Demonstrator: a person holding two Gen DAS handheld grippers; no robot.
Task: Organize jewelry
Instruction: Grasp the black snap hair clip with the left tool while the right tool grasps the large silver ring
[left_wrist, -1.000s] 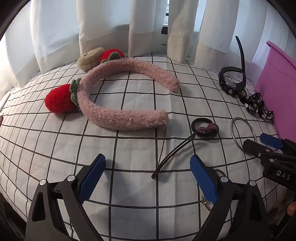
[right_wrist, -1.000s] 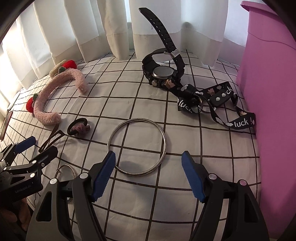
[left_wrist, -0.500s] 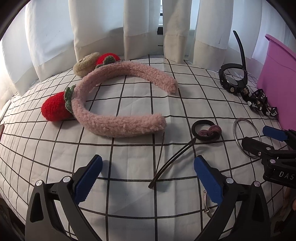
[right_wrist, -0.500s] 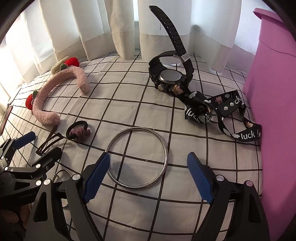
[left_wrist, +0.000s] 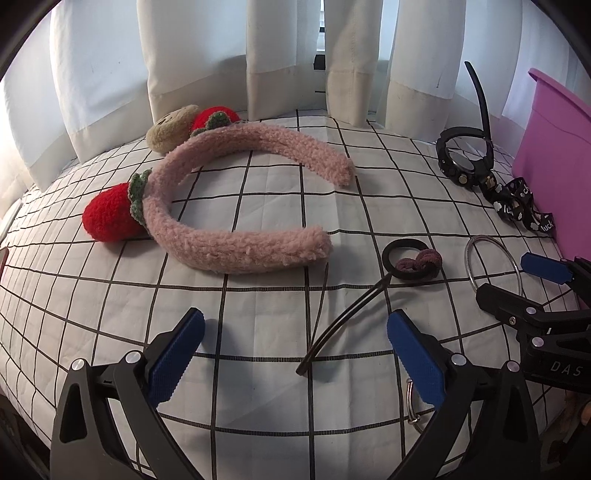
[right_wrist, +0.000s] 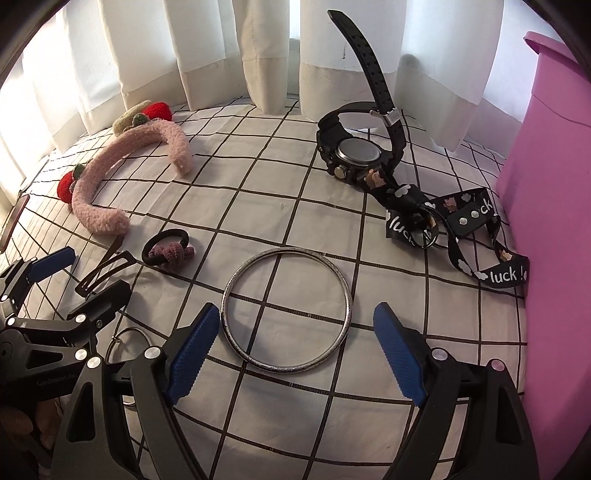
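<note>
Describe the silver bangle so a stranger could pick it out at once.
Start at the pink bin on the right of the checked cloth. Left of it, past the black "luck" lanyard, the silver bangle lies flat. It is the only plain metal hoop, far larger than the black hair tie.

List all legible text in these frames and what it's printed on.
"luck !" – end of the black ribbon strap.
"luck" – same strap near its metal ring; "ck" on its studded section.
"DAS" – body of the right gripper, cut off at the frame edge.
Embossed lettering on the left gripper: too blurred to read.
</note>
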